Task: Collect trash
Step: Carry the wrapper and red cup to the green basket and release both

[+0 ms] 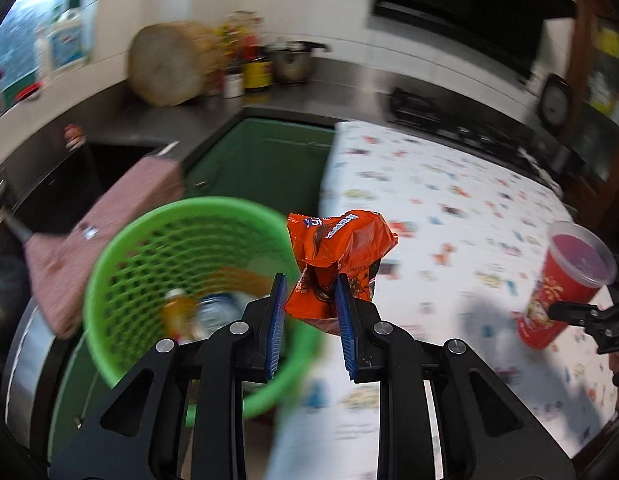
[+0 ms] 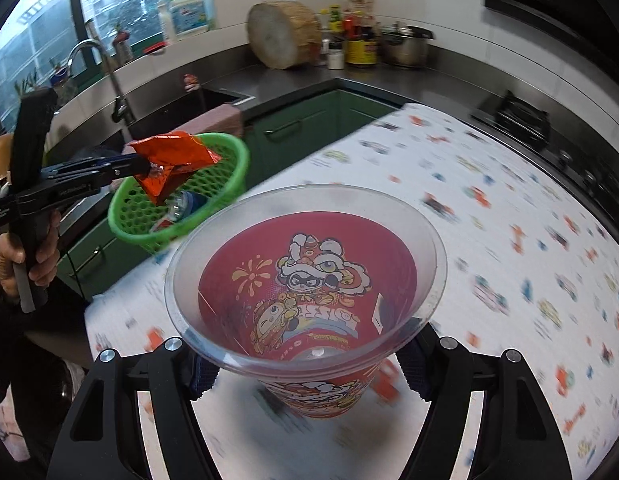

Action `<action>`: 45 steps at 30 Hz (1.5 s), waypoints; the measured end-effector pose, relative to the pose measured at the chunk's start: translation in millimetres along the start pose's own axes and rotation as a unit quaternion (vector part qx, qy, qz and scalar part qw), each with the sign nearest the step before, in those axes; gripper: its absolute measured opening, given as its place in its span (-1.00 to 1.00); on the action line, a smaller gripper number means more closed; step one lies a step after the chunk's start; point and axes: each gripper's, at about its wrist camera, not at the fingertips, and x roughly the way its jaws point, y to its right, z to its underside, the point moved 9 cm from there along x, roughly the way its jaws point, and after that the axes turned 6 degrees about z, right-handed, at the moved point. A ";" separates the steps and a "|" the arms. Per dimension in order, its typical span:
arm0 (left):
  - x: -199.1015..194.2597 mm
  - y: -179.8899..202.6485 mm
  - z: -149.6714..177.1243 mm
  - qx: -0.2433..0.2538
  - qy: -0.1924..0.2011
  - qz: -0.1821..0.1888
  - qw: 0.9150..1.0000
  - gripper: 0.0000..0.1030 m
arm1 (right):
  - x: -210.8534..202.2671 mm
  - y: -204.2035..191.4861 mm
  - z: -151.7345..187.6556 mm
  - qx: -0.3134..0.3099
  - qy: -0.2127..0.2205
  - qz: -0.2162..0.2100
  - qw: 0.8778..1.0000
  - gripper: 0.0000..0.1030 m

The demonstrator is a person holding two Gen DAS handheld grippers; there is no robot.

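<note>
My left gripper is shut on a crumpled orange snack wrapper and holds it in the air by the right rim of the green mesh trash basket. The basket holds a bottle and other trash. In the right wrist view the wrapper hangs over the basket. My right gripper is shut on a red printed plastic cup with a clear rim, above the patterned tablecloth. The cup also shows in the left wrist view.
The white patterned table fills the right side. Behind are a steel counter with a sink, a faucet, a round wooden block, sauce bottles, a pot and a gas stove. A pink cloth hangs by the sink.
</note>
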 end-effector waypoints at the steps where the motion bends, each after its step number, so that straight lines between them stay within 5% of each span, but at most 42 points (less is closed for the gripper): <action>1: -0.3 -14.8 2.3 -0.010 -0.002 -0.009 1.000 -0.53 | 4.3 -10.0 -6.2 -0.005 0.001 -0.004 1.000 0.36; 10: 4.2 -97.5 28.3 -0.058 -0.030 -0.070 0.995 -0.52 | 37.7 -76.3 -53.8 -0.022 0.009 -0.042 0.999 0.36; 20: 13.5 -134.4 56.8 -0.099 -0.058 -0.083 0.990 -0.47 | 81.7 -132.2 -100.3 -0.029 0.006 -0.066 0.997 0.36; 30: 6.4 -142.7 64.3 -0.117 -0.050 -0.077 0.989 0.06 | 113.8 -167.3 -125.3 -0.022 0.008 -0.077 0.997 0.36; 45: -7.2 -140.5 66.1 -0.130 -0.038 -0.077 0.988 0.51 | 119.9 -170.7 -130.3 -0.020 0.014 -0.077 0.997 0.54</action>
